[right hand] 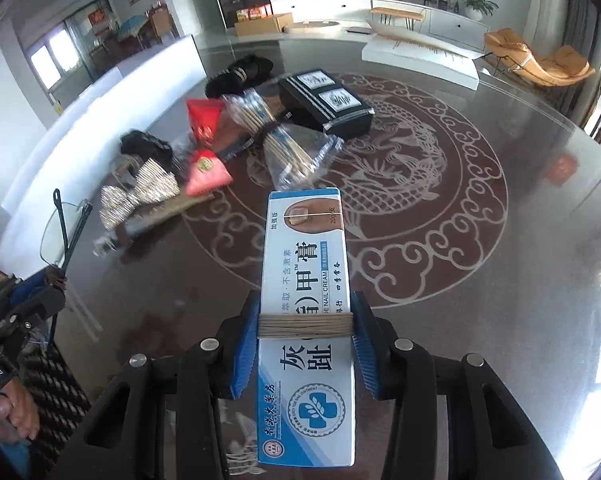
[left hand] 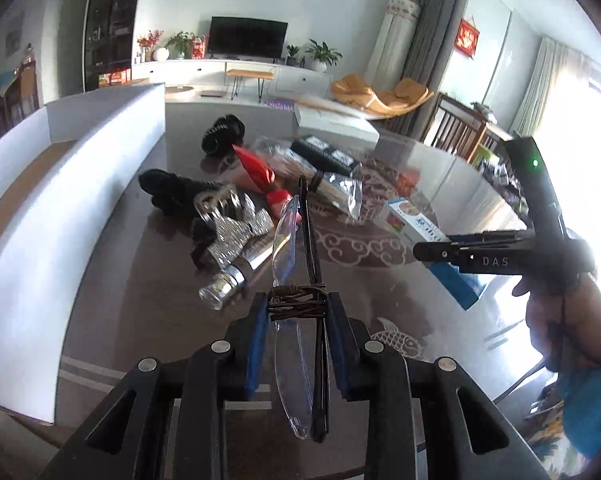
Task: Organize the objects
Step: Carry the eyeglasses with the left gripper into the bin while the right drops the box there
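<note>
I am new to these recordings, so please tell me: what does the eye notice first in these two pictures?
Each claw is shut on something: the left claw grips folded rimless glasses, and the right claw holds a blue and white nail cream box above the table. Behind them, a pile of small things lies on the dark glass table, with a glittering silver bow and red packets.

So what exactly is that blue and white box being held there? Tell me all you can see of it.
The nail cream box is a long, flat carton, apparently cardboard, white with blue edges and a blue cross emblem near its close end. It bears large Chinese print, the English words "NAIL CREAM", and a toenail photo at its far end. Tan string is wound around its middle. The right gripper is shut on it there, blue pads pressing both long sides. It points away over the glossy table, apparently lifted clear.
</note>
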A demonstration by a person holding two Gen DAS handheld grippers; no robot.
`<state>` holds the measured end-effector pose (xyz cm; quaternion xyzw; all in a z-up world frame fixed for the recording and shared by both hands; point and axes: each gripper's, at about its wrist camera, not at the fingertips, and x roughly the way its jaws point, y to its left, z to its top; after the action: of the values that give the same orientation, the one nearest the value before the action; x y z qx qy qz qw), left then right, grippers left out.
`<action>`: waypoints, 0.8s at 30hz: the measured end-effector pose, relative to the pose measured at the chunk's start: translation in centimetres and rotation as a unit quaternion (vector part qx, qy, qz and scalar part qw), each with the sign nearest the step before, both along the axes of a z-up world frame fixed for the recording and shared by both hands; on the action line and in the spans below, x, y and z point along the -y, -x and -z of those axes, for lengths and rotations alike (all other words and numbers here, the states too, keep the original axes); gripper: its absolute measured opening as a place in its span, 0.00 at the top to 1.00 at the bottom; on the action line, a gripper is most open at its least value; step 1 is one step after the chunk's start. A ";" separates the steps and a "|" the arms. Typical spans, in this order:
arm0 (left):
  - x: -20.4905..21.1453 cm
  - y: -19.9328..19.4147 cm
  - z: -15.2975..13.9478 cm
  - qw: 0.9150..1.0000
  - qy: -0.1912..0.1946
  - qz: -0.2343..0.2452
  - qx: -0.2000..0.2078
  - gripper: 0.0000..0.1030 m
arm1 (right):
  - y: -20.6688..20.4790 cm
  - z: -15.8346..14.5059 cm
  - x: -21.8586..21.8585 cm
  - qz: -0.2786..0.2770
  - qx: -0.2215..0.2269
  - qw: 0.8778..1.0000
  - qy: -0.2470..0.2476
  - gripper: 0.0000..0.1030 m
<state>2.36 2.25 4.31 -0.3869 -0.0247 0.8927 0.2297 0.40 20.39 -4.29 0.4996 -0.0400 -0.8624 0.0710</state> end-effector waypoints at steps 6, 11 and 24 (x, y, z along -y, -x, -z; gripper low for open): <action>9.2 1.6 -5.5 0.995 -0.044 -0.087 -0.032 0.73 | 1.9 -6.3 7.3 -0.053 -0.059 0.993 0.088 0.57; 19.1 4.9 -6.3 0.982 -0.016 -0.187 -0.009 0.73 | 5.0 -10.4 19.2 -0.142 -0.094 0.974 0.147 0.57; 28.7 9.8 -2.3 0.940 0.089 -0.324 0.057 0.25 | 12.3 -4.7 38.1 -0.200 -0.057 0.970 0.123 0.12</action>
<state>-7.41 -26.41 6.57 -0.4268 -0.0818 0.8940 -0.1095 -11.85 -17.72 0.43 0.4351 -0.0413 -0.8462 0.3050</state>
